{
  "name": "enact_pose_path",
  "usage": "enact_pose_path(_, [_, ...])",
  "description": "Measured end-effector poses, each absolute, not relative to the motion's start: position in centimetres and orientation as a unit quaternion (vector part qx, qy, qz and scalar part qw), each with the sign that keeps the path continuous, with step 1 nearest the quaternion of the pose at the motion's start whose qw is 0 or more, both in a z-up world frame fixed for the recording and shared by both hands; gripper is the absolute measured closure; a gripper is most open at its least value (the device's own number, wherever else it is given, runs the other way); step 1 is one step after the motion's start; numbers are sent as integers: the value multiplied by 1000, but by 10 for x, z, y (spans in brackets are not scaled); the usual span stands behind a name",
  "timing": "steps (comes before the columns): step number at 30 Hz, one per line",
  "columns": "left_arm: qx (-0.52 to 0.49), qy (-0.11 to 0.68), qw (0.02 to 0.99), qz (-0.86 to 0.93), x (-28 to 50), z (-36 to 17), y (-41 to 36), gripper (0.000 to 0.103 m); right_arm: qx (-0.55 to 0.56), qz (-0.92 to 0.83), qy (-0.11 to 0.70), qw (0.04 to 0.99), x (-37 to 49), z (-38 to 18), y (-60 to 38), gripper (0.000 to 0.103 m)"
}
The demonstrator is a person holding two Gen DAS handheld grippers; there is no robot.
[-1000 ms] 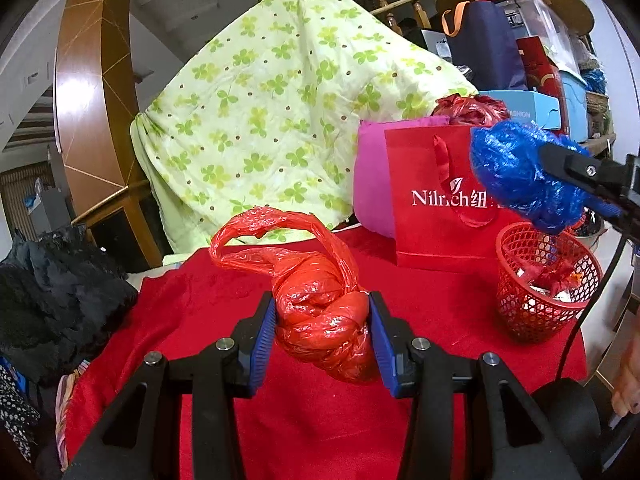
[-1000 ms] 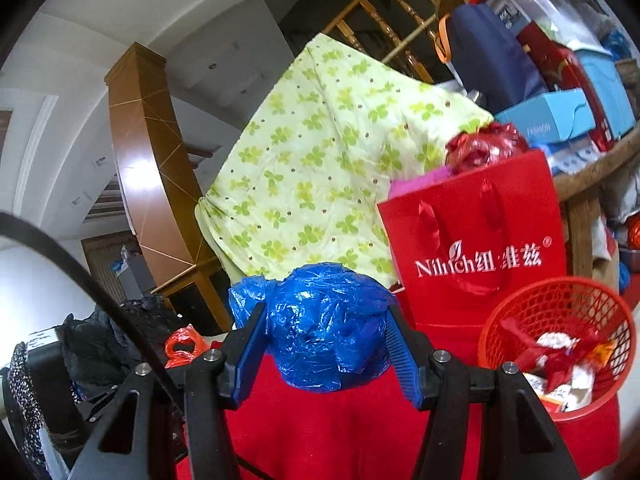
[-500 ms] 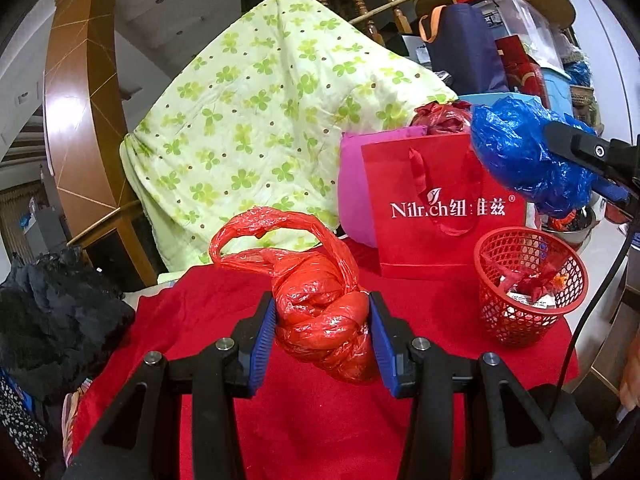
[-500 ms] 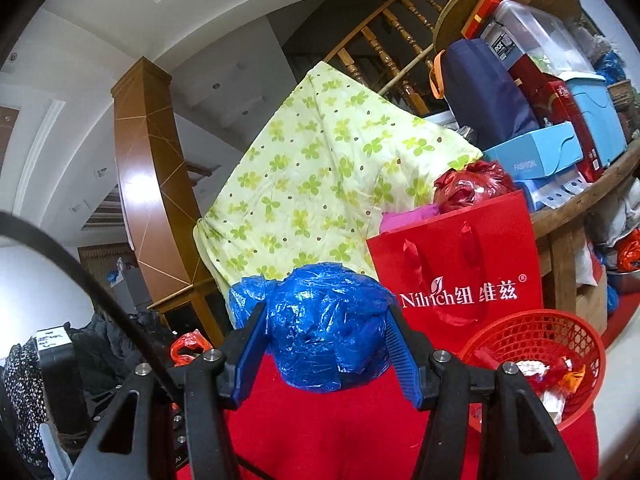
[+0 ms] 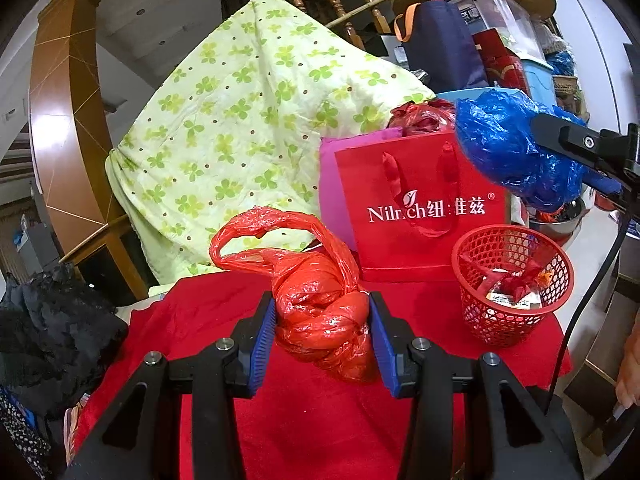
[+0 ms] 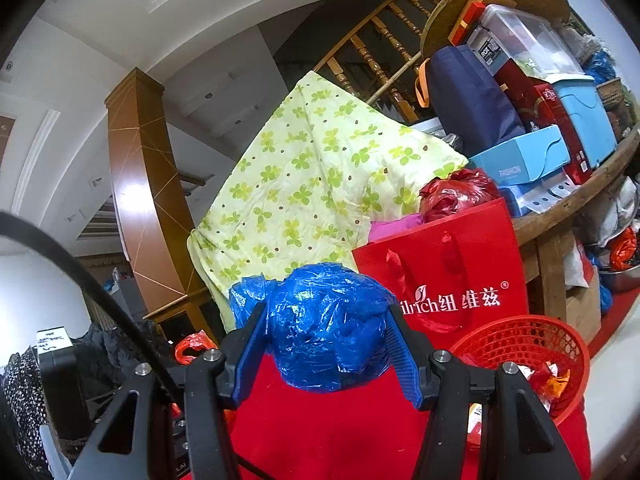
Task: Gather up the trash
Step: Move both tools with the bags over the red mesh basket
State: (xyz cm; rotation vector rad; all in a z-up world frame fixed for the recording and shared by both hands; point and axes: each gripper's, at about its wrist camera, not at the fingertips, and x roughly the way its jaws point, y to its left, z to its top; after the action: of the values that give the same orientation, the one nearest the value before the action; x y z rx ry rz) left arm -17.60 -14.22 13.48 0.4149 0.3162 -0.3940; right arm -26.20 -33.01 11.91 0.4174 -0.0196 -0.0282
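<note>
My left gripper [image 5: 322,336] is shut on a knotted red plastic bag [image 5: 320,308] and holds it above the red tablecloth [image 5: 312,420]. My right gripper [image 6: 328,344] is shut on a crumpled blue plastic bag [image 6: 326,326]; this bag also shows in the left wrist view [image 5: 512,148], held high at the right. A red mesh basket [image 5: 512,276] with wrappers inside stands on the table's right side, below and right of the blue bag; the right wrist view shows it too [image 6: 528,356].
A red paper gift bag [image 5: 420,208] stands behind the basket, a pink bag [image 5: 332,188] behind it. A green clover-print quilt [image 5: 248,128] is draped at the back. Black clothing [image 5: 48,328] lies left. A cluttered round wooden table [image 6: 560,208] stands at the right.
Both grippers have risen and pulled back a little with their bags; the basket and gift bag now sit lower and further left in both views. Both grips are unchanged.
</note>
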Motion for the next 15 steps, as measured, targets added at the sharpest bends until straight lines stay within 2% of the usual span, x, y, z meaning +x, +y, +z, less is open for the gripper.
enact_pose_path(15, [213, 152, 941, -214, -189, 136, -154, 56, 209, -24, -23, 977, -281, 124, -335, 43])
